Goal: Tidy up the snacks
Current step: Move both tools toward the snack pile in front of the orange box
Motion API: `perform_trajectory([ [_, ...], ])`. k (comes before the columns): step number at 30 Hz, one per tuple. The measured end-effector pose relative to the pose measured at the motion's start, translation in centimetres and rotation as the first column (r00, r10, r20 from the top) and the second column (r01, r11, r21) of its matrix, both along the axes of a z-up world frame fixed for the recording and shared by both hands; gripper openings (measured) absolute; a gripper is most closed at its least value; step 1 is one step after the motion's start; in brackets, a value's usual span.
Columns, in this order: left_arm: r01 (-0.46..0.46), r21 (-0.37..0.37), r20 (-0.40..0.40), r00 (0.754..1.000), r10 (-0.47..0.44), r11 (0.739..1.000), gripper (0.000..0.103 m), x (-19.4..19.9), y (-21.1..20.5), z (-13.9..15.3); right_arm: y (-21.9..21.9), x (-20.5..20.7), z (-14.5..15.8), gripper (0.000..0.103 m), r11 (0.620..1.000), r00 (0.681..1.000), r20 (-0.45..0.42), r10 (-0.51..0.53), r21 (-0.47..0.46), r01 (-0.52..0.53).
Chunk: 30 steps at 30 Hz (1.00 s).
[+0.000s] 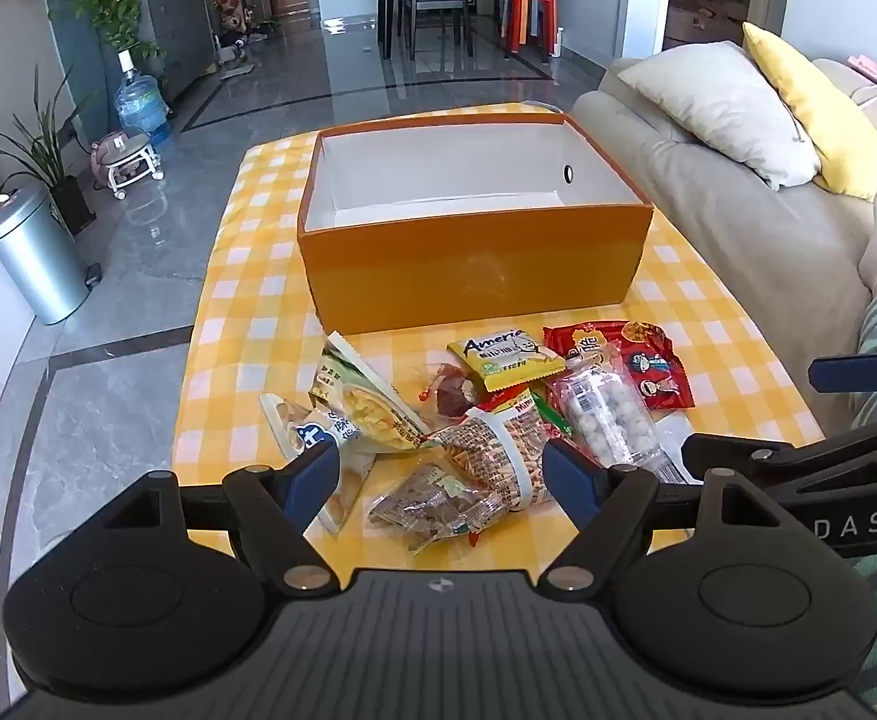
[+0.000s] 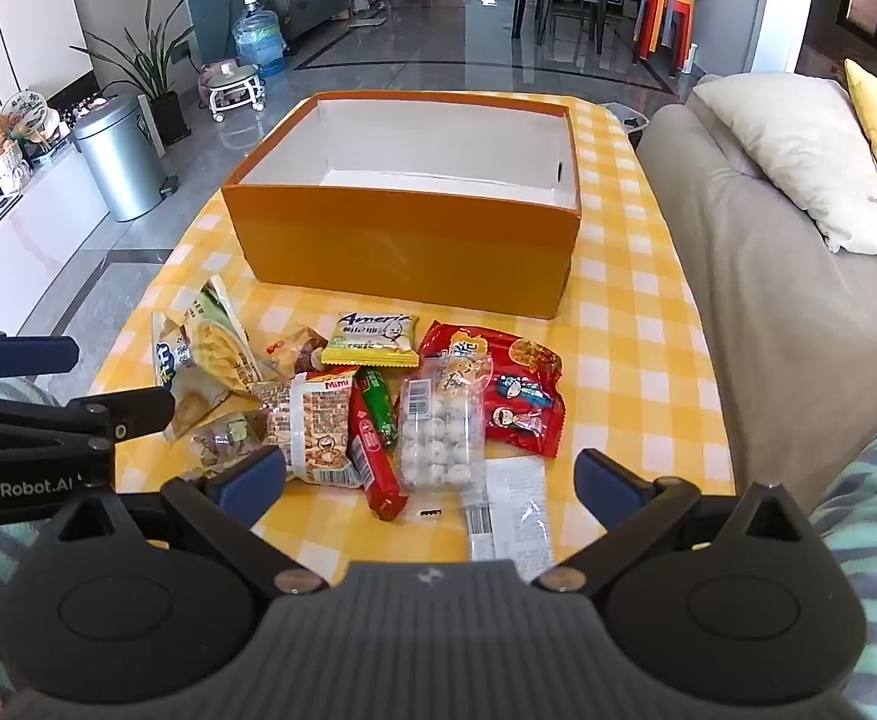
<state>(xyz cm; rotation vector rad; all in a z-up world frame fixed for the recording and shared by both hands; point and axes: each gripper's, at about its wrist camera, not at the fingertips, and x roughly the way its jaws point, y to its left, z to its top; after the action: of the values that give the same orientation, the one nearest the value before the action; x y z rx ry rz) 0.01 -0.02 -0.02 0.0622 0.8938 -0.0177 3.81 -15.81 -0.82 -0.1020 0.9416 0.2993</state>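
The orange box point(image 2: 402, 252) stands open and, so far as its white inside shows, empty, at the far end of the checked cloth point(image 2: 636, 324); it reads as the bin the snacks are meant to go into, which is likely why it sits square-on with its mouth up. All the snacks lie loose in a heap just in front of the box, none inside it, so the sorting looks not yet begun. Nearest the box is the yellow packet point(image 2: 372, 336); beside it, toward the sofa point(image 2: 756, 300), the red bag point(image 2: 510, 396); in front of the yellow packet lie the clear pack of white balls point(image 2: 438, 432), the red stick point(image 2: 372, 456) and the Mimi pack point(image 2: 312, 426); on the side of the heap away from the sofa, the chip bags point(image 1: 354, 408) lean on one another. The left gripper point(image 1: 444, 474) hovers low over the front of the heap, jaws spread wide with nothing between them, straddling the Mimi pack, probably lining up a first pick. The right gripper point(image 2: 432, 480) hangs likewise, jaws apart and empty, over the ball pack and a clear wrapper point(image 2: 510, 516) farthest from the box.
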Motion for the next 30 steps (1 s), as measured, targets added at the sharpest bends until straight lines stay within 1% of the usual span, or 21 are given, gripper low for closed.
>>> perform_trajectory([
  [7,-0.008,0.002,-0.007,1.000,0.008,1.000,0.090,0.05,-0.02,-0.09,0.05,0.02,-0.01,0.099,1.000,1.000,0.002,-0.006,-0.001,0.006],
  [11,-0.014,0.001,-0.010,1.000,0.014,1.000,0.090,-0.17,-0.04,-0.63,-0.27,0.07,-0.13,0.099,1.000,1.000,0.001,-0.013,0.001,0.013],
  [13,-0.015,-0.001,-0.013,1.000,0.015,1.000,0.090,-0.34,0.02,-0.59,-0.37,0.03,-0.14,0.099,1.000,1.000,0.002,-0.013,0.000,0.013],
  [14,-0.014,-0.001,-0.016,1.000,0.014,1.000,0.090,-0.27,0.10,-0.59,0.27,-0.14,-0.08,0.099,1.000,1.000,0.002,-0.004,-0.005,0.004],
  [30,-0.028,-0.010,-0.025,0.999,0.027,1.000,0.090,-0.30,0.53,-0.33,-0.04,-0.01,0.17,0.099,1.000,1.000,0.009,-0.004,-0.006,0.004],
])
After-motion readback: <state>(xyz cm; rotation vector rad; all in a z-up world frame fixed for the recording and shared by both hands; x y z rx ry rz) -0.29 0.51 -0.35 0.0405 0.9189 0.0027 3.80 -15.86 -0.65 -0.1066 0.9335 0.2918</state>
